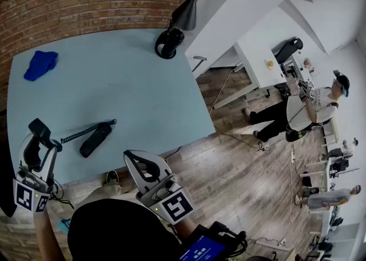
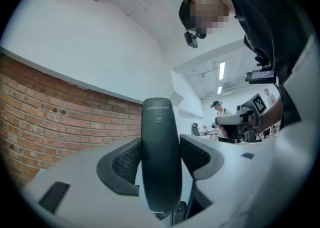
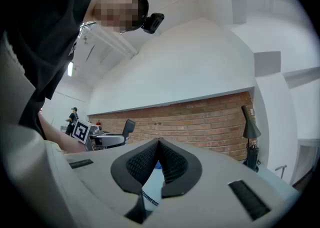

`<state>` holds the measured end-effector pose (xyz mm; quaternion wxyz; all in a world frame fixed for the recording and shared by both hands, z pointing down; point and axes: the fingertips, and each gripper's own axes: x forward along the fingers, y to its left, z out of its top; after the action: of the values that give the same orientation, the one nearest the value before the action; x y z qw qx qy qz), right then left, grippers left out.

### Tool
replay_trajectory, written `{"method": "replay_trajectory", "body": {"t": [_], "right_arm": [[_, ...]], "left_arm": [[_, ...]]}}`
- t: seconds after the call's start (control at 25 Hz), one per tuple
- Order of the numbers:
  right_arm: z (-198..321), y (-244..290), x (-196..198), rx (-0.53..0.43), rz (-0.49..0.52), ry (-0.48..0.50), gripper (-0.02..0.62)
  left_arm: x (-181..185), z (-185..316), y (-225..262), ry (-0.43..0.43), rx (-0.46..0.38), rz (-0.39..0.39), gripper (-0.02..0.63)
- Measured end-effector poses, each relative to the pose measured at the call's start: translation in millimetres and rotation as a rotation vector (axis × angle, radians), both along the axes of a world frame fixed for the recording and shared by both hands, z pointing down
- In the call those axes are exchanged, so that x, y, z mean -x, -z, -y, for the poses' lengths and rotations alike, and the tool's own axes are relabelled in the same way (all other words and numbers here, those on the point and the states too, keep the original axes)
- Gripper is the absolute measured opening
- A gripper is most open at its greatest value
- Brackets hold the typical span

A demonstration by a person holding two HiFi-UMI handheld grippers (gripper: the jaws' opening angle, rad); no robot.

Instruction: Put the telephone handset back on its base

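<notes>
L gripper [image 2: 160,148] clamps the handset [image 2: 161,122] upright betw. its jaws; R gripper [image 3: 159,144] jaws shut, empty. Base [image 1: 95,140] lies ahead of L jaws: align lengthwise, lower gently, mind cord [image 1: 86,130].

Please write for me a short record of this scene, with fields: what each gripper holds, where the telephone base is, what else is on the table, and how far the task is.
left gripper: shut on the telephone handset, held upright between the jaws
right gripper: jaws together, nothing between them
telephone base: lies on the light blue table, near its front edge, with the coiled cord beside it
other things: blue cloth at the far left corner; black desk lamp at the far edge
task state: handset not yet on the base
</notes>
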<state>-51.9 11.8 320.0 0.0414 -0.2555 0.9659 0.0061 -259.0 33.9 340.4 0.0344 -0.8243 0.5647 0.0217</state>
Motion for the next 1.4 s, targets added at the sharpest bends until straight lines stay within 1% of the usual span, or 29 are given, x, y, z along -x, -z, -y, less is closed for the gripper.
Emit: {"method": "replay_trajectory", "body": {"t": [0.12, 0.24, 0.36, 0.48, 0.68, 0.76, 0.92, 1.2, 1.4], "right_arm": [[0, -4, 1, 0.059, 0.025, 0.035, 0.015], [-2, -8, 2, 0.067, 0.018, 0.051, 0.015], [-3, -12, 3, 0.079, 0.013, 0.048, 0.015], [-3, -16, 4, 0.093, 0.010, 0.044, 0.015], [0, -25, 6, 0.105, -0.011, 0.039, 0.015], [4, -29, 5, 0.120, -0.002, 0.028, 0.015], [12, -40, -6, 0.147, 0.011, -0.001, 0.015], [16, -41, -14, 0.177, 0.027, -0.049, 0.015], [24, -57, -27, 0.203, 0.031, -0.084, 0.015]], "left_arm": [[0, 2, -4, 0.002, 0.010, 0.000, 0.273], [-2, 4, -5, -0.004, 0.017, 0.005, 0.273], [-3, 5, -9, -0.012, 0.033, 0.031, 0.273], [-3, 8, -17, -0.014, 0.071, 0.059, 0.273], [1, 18, -39, -0.020, 0.154, 0.077, 0.273], [0, 24, -50, -0.024, 0.180, 0.086, 0.273], [-12, 34, -76, -0.048, 0.226, 0.101, 0.273], [-20, 40, -101, -0.095, 0.312, 0.137, 0.273], [-30, 49, -130, -0.121, 0.365, 0.140, 0.273]]}}
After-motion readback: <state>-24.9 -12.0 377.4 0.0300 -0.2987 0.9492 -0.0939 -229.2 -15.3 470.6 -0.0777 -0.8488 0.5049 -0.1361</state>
